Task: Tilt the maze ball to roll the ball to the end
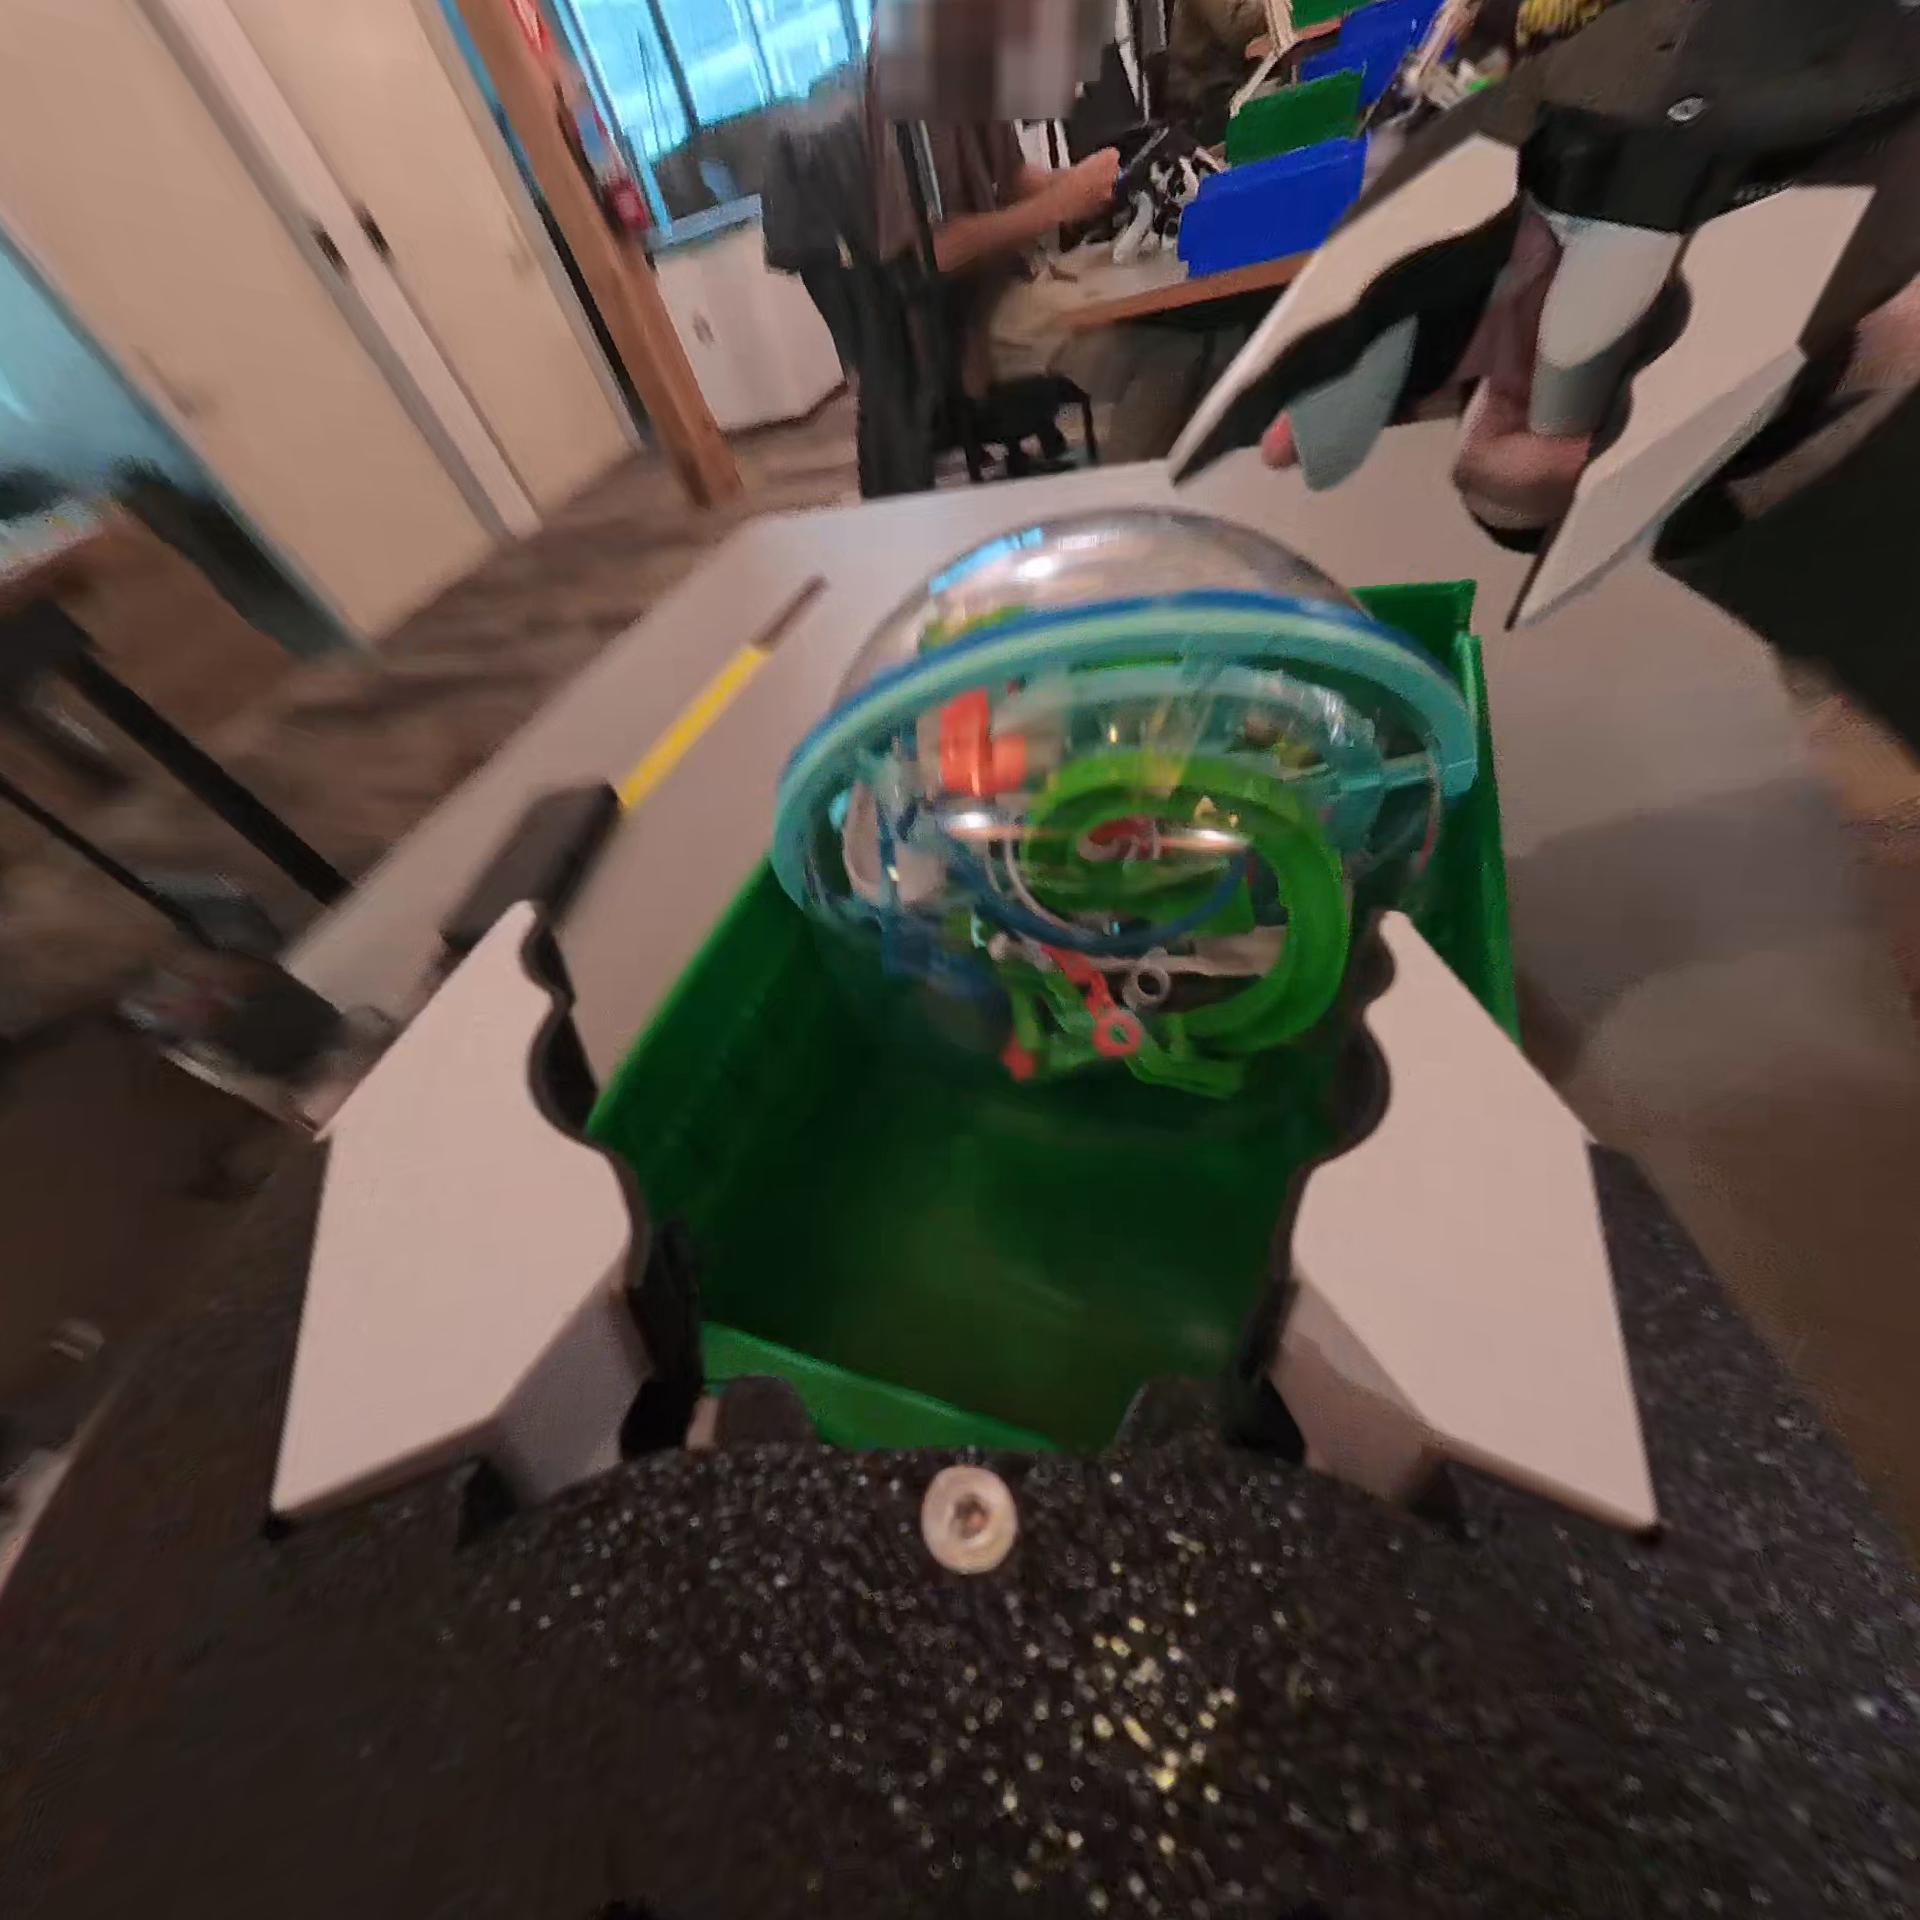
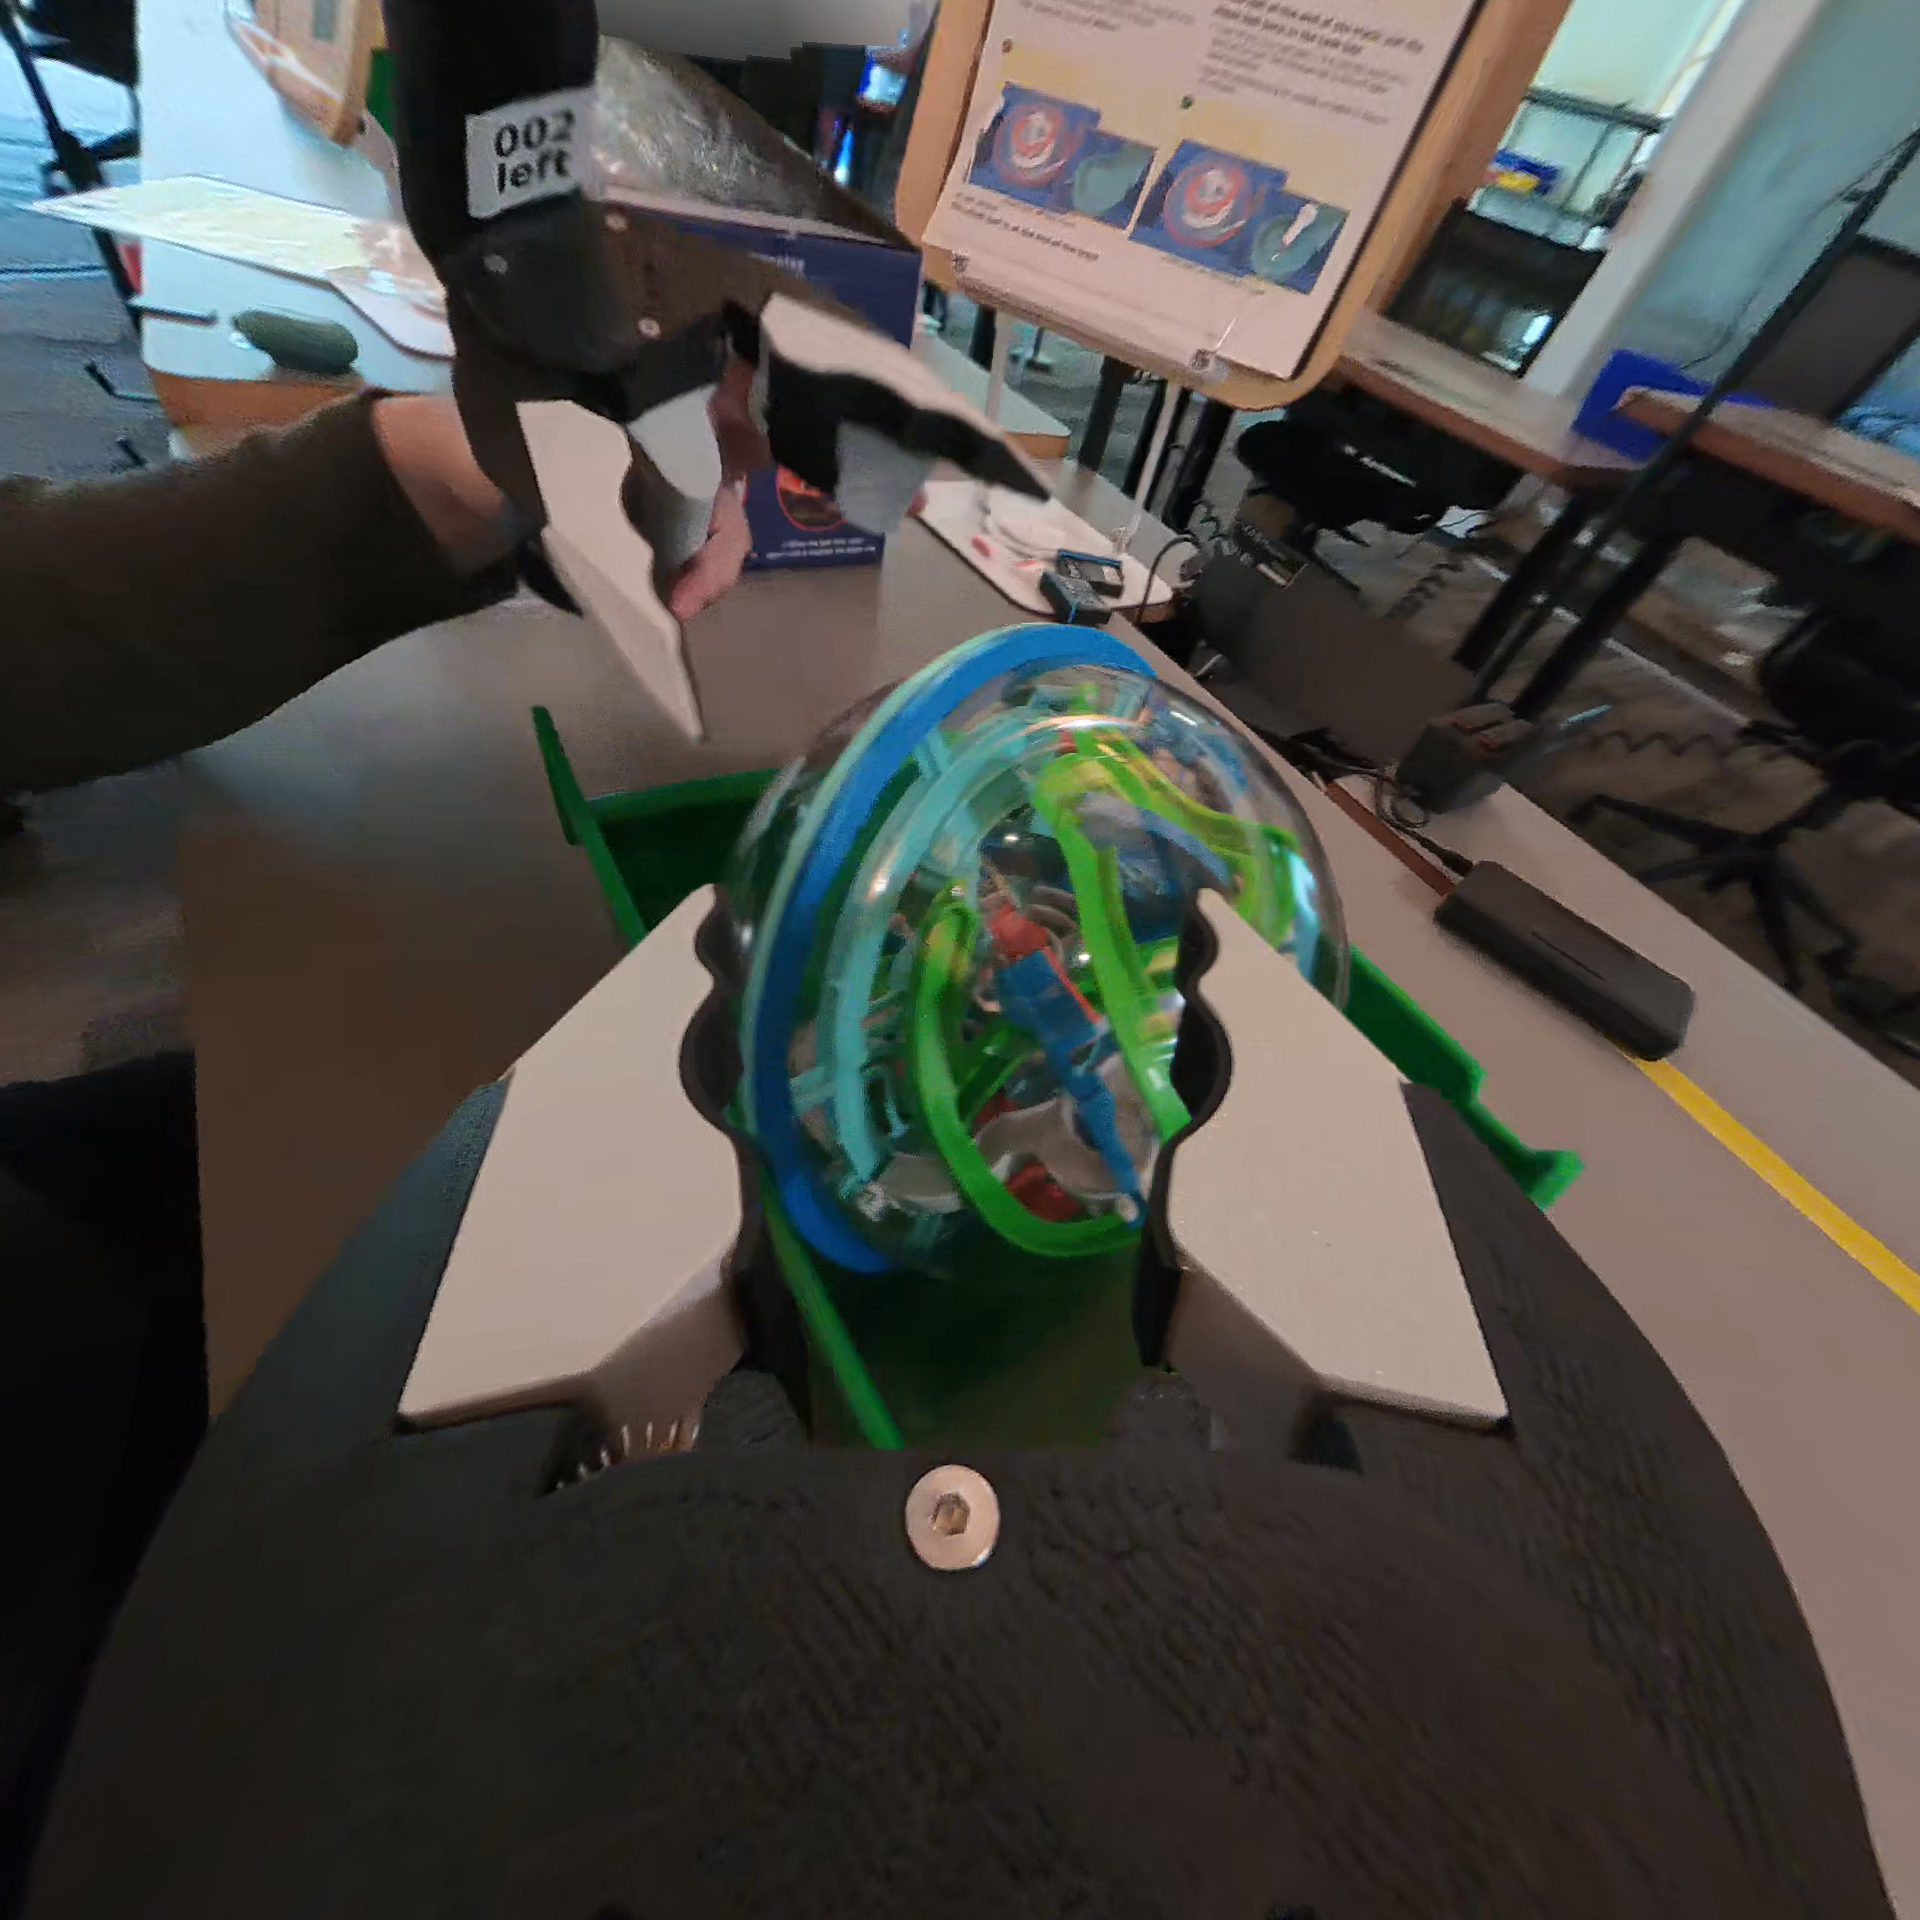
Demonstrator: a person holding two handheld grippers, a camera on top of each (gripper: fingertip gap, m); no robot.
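The maze ball [image 1: 1122,821] is a clear sphere with a blue ring and green, red and blue tracks inside. It sits in a green tray [image 1: 883,1195] on the grey table [image 1: 707,883]. The left gripper [image 1: 956,925] is open, its fingers spread wide above the tray on the near side of the ball, without touching it. In the right wrist view the right gripper [image 2: 956,899] is open with its fingers on either side of the maze ball [image 2: 1029,935], above the tray [image 2: 665,831]; I see no pad pressing. The left gripper [image 2: 868,608] hangs raised at upper left. The small ball inside is too blurred to find.
A yellow tape line [image 1: 691,727] runs along the table, also in the right wrist view [image 2: 1787,1174]. A flat black device [image 2: 1558,956] lies right of the tray. A poster board [image 2: 1174,156] and a blue box [image 2: 821,457] stand behind. A person [image 1: 914,260] stands beyond the table.
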